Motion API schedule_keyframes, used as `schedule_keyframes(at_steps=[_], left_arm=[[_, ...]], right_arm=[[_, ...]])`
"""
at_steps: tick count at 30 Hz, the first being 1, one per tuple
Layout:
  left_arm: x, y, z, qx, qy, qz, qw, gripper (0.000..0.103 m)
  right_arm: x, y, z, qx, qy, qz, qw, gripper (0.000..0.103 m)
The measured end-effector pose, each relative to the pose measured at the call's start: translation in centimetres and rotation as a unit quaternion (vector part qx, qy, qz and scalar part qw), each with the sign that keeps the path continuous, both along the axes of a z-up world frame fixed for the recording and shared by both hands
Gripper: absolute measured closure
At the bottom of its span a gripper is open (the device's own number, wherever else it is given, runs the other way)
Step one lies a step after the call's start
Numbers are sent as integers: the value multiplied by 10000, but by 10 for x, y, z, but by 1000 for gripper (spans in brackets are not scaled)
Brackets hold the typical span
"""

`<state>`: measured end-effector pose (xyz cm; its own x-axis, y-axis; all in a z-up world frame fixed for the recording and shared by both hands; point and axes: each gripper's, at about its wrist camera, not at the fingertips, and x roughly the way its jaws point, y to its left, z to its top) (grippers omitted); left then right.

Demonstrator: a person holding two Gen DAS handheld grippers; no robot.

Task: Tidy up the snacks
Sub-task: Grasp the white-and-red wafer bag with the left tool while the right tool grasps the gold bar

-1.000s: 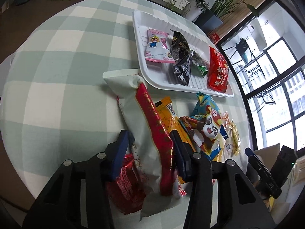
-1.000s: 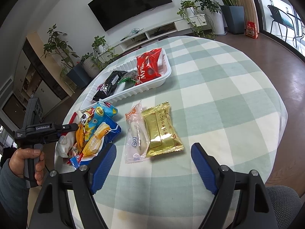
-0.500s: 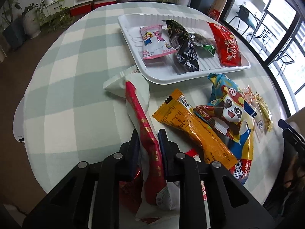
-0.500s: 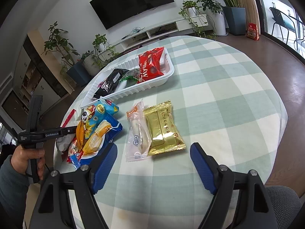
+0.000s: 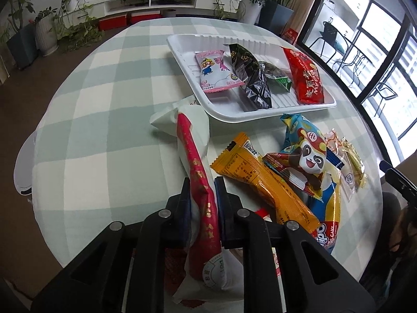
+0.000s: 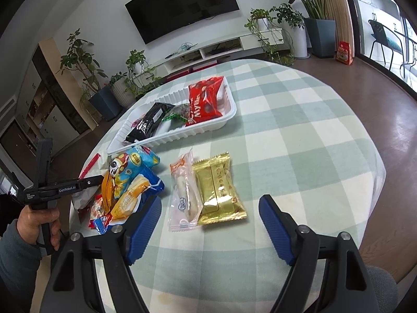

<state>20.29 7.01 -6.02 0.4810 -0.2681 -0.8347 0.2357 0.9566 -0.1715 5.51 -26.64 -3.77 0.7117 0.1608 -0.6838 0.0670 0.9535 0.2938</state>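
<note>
The white-and-red snack bag (image 5: 200,182) lies lengthwise between the pads of the left gripper (image 5: 202,198), its far end reaching almost to the white tray (image 5: 226,110). The jaws are pinched tight on it. The right gripper (image 6: 208,224) hangs wide open, holding nothing, over the checked tablecloth (image 6: 299,135) just short of 2 packets, gold (image 6: 219,187) and clear (image 6: 183,193), near the tray. The bag's underside is hidden, so it may be resting on the cloth.

Green-and-white checked cloth (image 5: 104,120), white tray (image 5: 182,52), red-and-white packet (image 5: 198,172), orange packet (image 5: 260,182), gold packet (image 6: 219,185), blue pads (image 6: 273,224)
</note>
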Motion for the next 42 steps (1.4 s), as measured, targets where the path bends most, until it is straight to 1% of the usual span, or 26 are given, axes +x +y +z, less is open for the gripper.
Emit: schedule_keyframes(at_steps=[5,9,12,16,20,21,23,25,29,30,31,37,42], left_arm=[[-6,9,2,-243,-10,125,9996,89],[-11,16,1,-366,15,192,9991,89],[-16,20,3,-509,-24,255,9984,89],[-20,25,6,-652,-68,325,9973,89],[-22,26,6,-711,-88,348,9968,89],[-22,25,6,-706,-82,343,9969,89],[-22,23,3,-639,-40,299,9975,90],[-22,21,1,-543,-16,245,9982,90],[-21,22,0,-555,-43,222,9982,91],[-22,23,1,-583,-67,233,9980,91],[-22,23,1,-595,-93,247,9979,91],[-27,29,2,-763,-127,337,9964,91],[-36,37,10,-867,-215,456,9950,91]], right_arm=[[7,1,1,-125,17,47,9999,23],[17,3,-5,-424,285,160,9986,23],[27,4,-9,-633,386,210,9970,23],[43,4,-17,-862,643,300,9938,28],[53,8,-24,-941,815,510,9909,32],[56,10,-27,-976,878,555,9898,35],[60,14,-31,-1069,955,649,9875,36],[63,18,-34,-1197,1036,718,9848,45],[63,24,-36,-1465,1002,803,9808,58],[63,24,-36,-1482,986,807,9807,65],[62,24,-36,-1453,971,807,9813,69],[58,18,-34,-1273,907,754,9848,70],[53,11,-27,-1069,797,634,9890,70]])
